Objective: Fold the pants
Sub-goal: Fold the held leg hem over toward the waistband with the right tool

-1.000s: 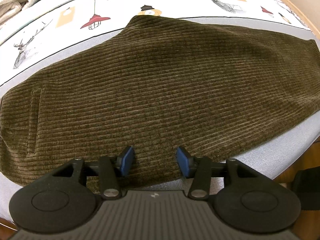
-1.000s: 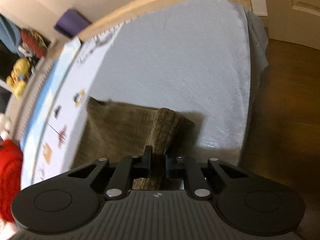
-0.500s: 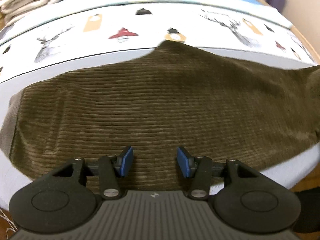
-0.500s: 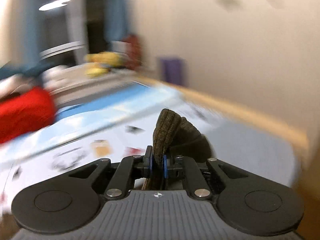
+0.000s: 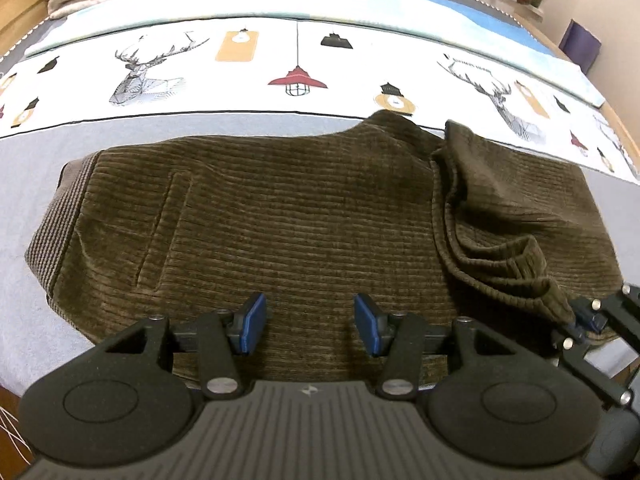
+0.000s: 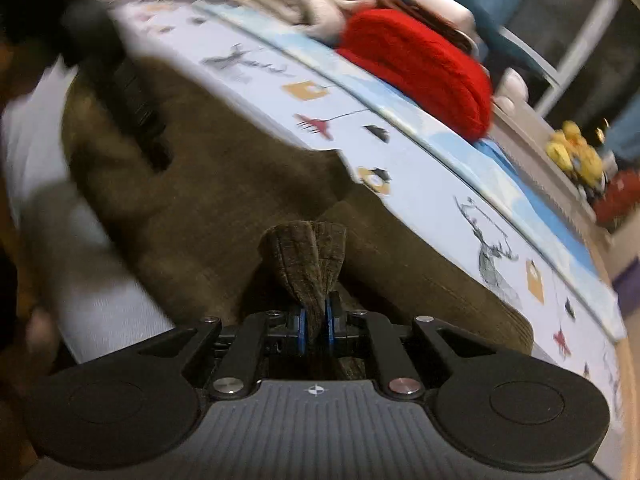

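The right hand-held gripper (image 6: 315, 330), clamped on the pants (image 5: 288, 216) hem, has seemingly carried it over toward the waist; left hand-held gripper (image 5: 308, 324) hovers wide open, empty

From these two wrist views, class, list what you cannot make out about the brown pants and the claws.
- Near edge of the pants: left wrist view, hidden behind the open left claw.
- Fabric under the folded-over leg end: covered.
- Waistband side, right wrist view: motion-blurred.
- How much cloth the right claw pinches: hidden between its pads.
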{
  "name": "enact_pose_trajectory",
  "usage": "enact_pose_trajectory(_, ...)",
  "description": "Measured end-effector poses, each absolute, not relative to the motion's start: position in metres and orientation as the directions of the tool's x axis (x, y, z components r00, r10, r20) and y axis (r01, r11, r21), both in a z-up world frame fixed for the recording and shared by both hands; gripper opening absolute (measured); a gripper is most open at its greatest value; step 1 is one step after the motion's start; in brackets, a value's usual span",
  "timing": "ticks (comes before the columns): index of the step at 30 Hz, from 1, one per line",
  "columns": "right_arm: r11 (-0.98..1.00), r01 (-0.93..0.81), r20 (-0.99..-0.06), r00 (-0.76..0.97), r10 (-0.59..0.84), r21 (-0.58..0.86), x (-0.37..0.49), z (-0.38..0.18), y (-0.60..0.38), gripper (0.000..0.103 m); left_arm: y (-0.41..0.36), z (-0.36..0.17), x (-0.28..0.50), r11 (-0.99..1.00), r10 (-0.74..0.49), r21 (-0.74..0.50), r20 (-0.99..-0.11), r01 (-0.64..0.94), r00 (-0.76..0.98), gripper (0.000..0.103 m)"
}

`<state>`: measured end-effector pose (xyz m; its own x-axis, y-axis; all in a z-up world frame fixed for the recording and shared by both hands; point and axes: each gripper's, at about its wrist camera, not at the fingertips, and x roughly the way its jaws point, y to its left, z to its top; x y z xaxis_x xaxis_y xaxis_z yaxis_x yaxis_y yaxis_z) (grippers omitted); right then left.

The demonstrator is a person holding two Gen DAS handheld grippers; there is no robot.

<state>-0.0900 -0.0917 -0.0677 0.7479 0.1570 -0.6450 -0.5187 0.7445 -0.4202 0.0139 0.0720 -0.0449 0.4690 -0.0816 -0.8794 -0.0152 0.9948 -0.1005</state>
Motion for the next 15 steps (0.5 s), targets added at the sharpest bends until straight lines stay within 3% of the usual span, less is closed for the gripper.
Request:
enact_pose_trajectory(5,0.751,-0.494,-0.599,0.783,0.166,-0.438,-0.098,-0.057,-0.096,0.01,0.072,-0.045,0.015,0.994,-0.085,-0.105,-0.88,-0.017,0.468,0.054)
enact_pose_trajectory(7,0.728,-0.545,-0.621,0.755,0.211,-0.415,-0.103,-0.062,-0.098,0.012,0.068,-0.047,0.017,0.995,-0.084,-0.101,-0.884,-0.011,0.46,0.054)
enact_pose_trajectory(10,0.687,-0.649,-0.699,0.655,0.286,-0.327,-0.108,-0.071,-0.099,0.018,0.064,-0.048,0.017,0.995,-0.091,-0.102,-0.884,0.001,0.458,0.055)
enact_pose_trajectory(12,0.671,-0.69,-0.672,0.635,0.382,-0.271,-0.118,-0.06,-0.101,0.023,0.062,-0.049,0.017,0.995,-0.094,-0.103,-0.884,0.005,0.458,0.055)
enact_pose_trajectory(15,0.727,-0.659,-0.597,0.666,0.446,-0.192,-0.118,-0.041,-0.111,0.037,0.06,-0.051,0.019,0.995,-0.091,-0.099,-0.885,0.005,0.456,0.055)
